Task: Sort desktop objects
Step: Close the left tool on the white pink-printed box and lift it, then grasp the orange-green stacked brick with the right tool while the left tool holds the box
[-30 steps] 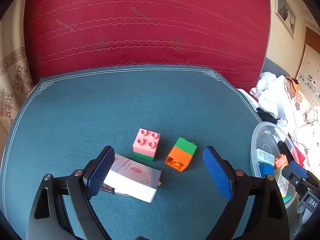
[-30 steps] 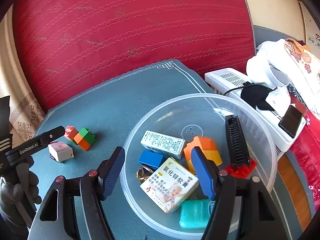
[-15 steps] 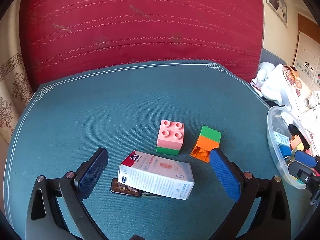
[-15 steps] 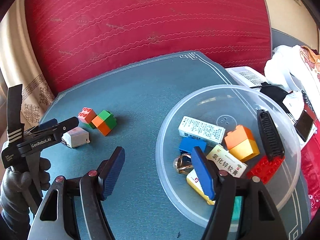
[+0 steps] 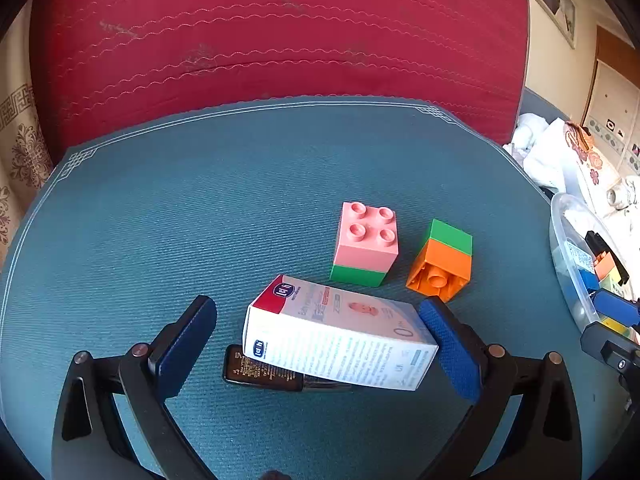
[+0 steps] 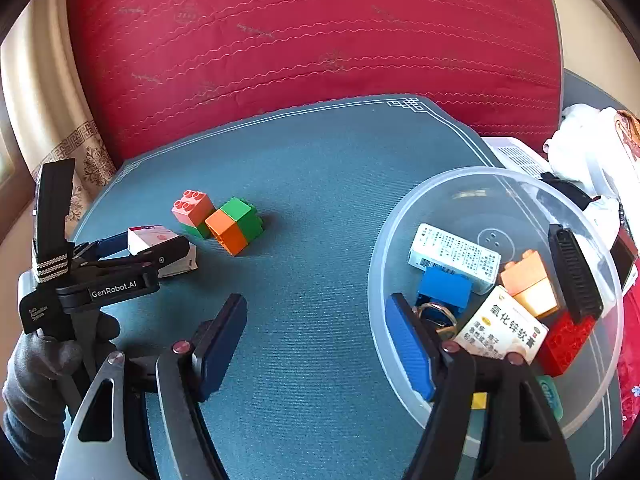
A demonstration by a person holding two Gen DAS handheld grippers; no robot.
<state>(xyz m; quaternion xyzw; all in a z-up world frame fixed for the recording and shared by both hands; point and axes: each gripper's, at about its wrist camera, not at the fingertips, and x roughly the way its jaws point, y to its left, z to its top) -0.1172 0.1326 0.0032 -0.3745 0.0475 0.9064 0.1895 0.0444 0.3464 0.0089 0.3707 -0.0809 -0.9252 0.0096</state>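
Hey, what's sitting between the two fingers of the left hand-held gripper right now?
In the left wrist view, the white carton lies between the open left hand-held gripper's fingers, resting partly on a dark sachet.

The table [image 5: 224, 200] is covered with a teal ribbed mat that has a thin white border line and a key-pattern ornament in the corners. Directly on it stands a pink square toy brick on a green base [image 5: 366, 246]. Just to the right of this brick lies an orange and green toy brick [image 5: 442, 262], tipped on its side. In front of the pink brick lies a white cardboard box with a red end [image 5: 340, 334], one edge resting on a small dark flat packet [image 5: 260, 368]. Far right of the pink brick stands a clear round plastic bowl [image 6: 404, 216] with small things inside.
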